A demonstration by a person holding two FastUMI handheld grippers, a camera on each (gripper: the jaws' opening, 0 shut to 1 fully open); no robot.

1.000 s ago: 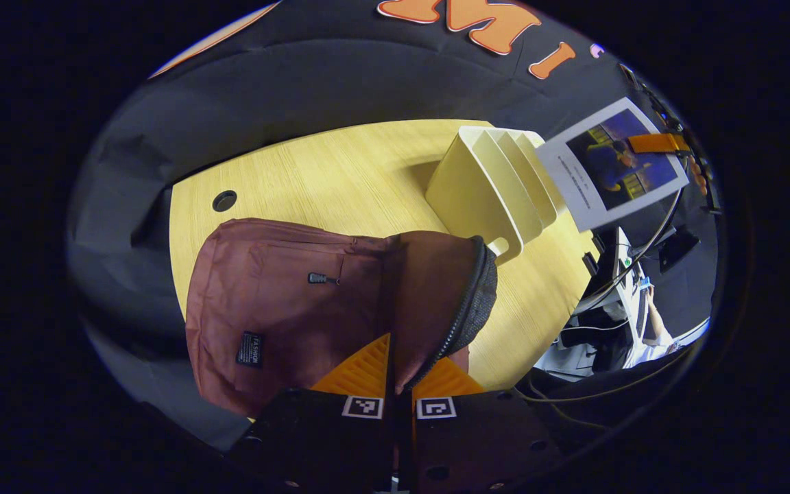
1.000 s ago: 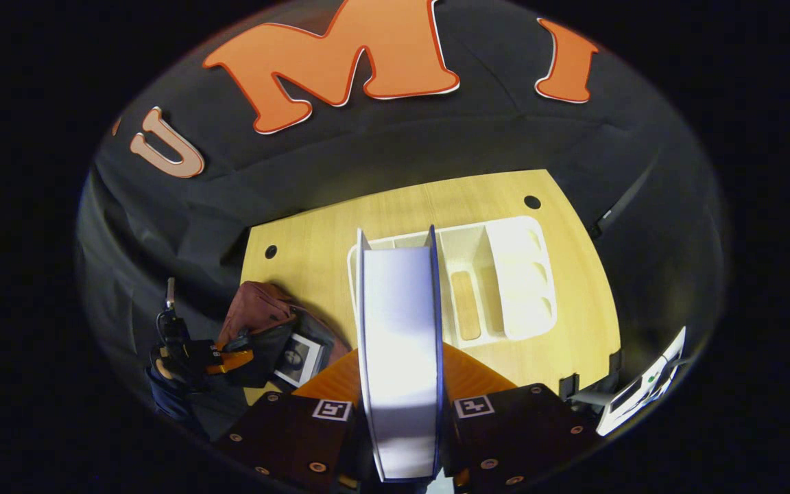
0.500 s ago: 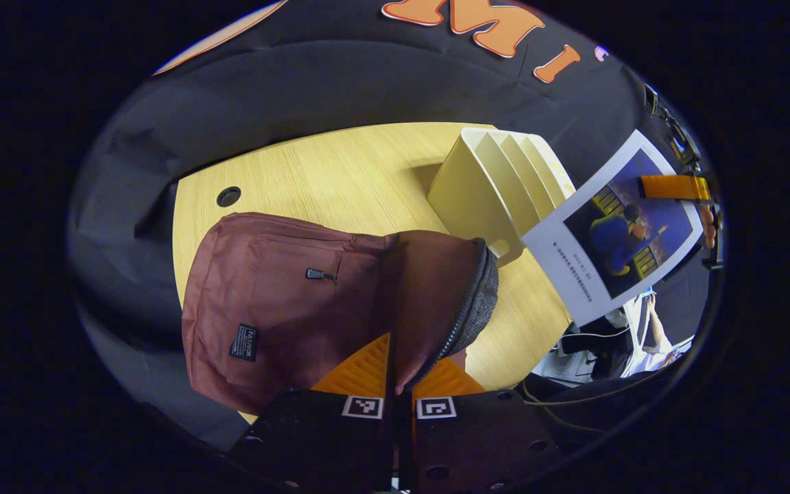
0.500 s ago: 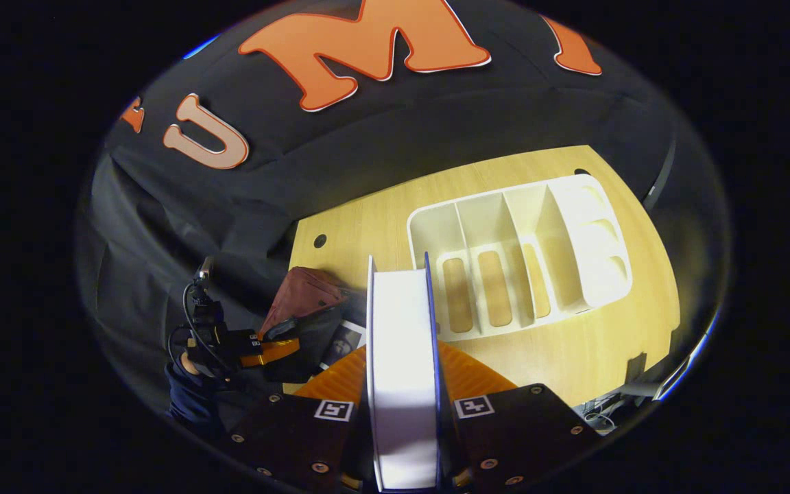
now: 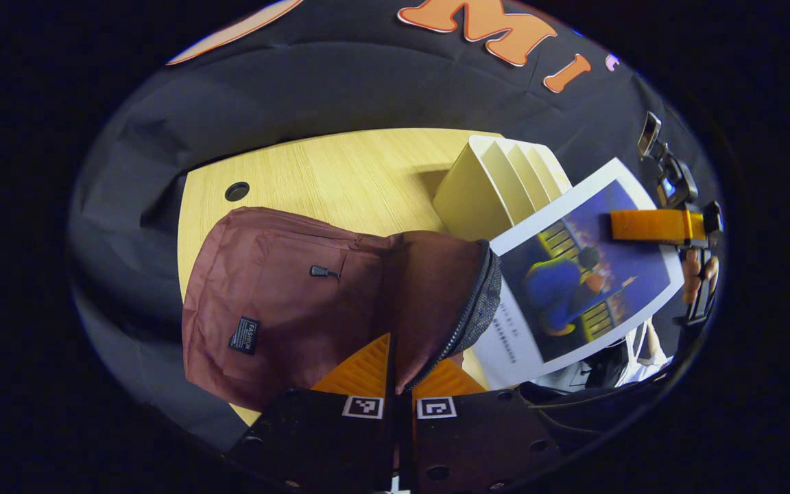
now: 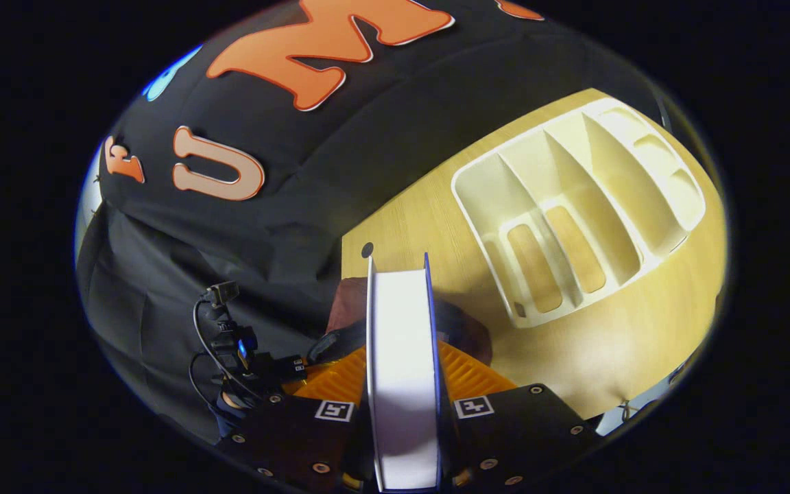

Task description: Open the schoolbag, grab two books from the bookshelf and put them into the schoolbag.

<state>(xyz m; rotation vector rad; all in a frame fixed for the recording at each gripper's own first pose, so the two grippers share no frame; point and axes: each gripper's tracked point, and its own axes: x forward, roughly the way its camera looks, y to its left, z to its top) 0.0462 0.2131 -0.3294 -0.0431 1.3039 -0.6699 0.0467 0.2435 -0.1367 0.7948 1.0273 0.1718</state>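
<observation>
1. The left gripper [image 5: 395, 374] pinched the bag's [image 5: 299, 302] flap by its zipper edge [image 5: 474, 302], both fingers pressed on the fabric.
2. The bag lay on the table [image 5: 340, 171], near the shelf [image 5: 498, 185].
3. The right gripper [image 6: 402, 384] clamped a book [image 6: 402, 370] edge-on between its fingers (cover seen in the left gripper view [image 5: 580, 274]).
4. The book hung just beside the bag's opening, in front of the shelf [image 6: 580, 213].
</observation>
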